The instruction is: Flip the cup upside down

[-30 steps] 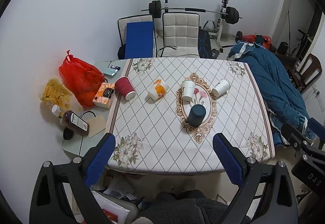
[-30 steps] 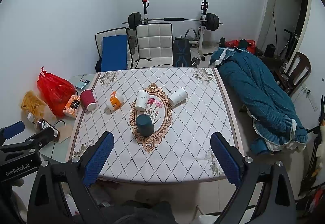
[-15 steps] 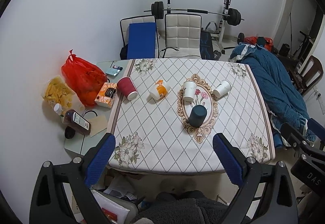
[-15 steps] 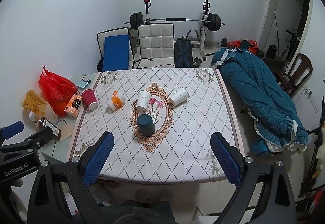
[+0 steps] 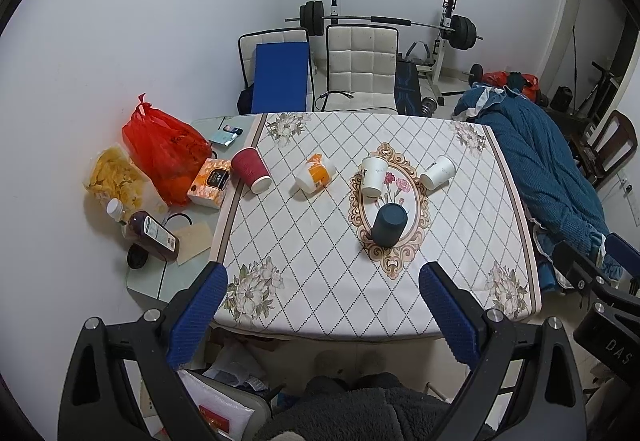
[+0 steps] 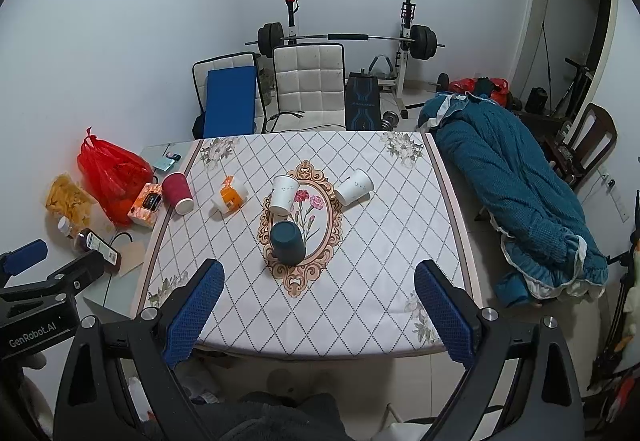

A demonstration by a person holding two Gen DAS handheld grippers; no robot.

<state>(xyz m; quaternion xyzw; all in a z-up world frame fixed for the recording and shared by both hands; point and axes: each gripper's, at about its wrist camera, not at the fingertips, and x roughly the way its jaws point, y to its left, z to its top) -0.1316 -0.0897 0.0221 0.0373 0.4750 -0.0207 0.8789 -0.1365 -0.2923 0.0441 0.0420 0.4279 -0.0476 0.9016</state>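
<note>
left gripper (image 5: 320, 305) wide open, empty | right gripper (image 6: 318, 303) same | white cup (image 5: 373, 177) behind dark cup (image 5: 389, 225): light, crushable paper; grip mid-wall gently

A dark teal cup (image 5: 389, 224) stands on the white, diamond-patterned tablecloth (image 5: 320, 241) near a maroon cup (image 5: 252, 170).

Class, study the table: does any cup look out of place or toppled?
Yes. The red cup, orange cup and two white cups appear tipped over on the tablecloth, mouths sideways. Only the dark cup stands, base up. No spill shows.
</note>
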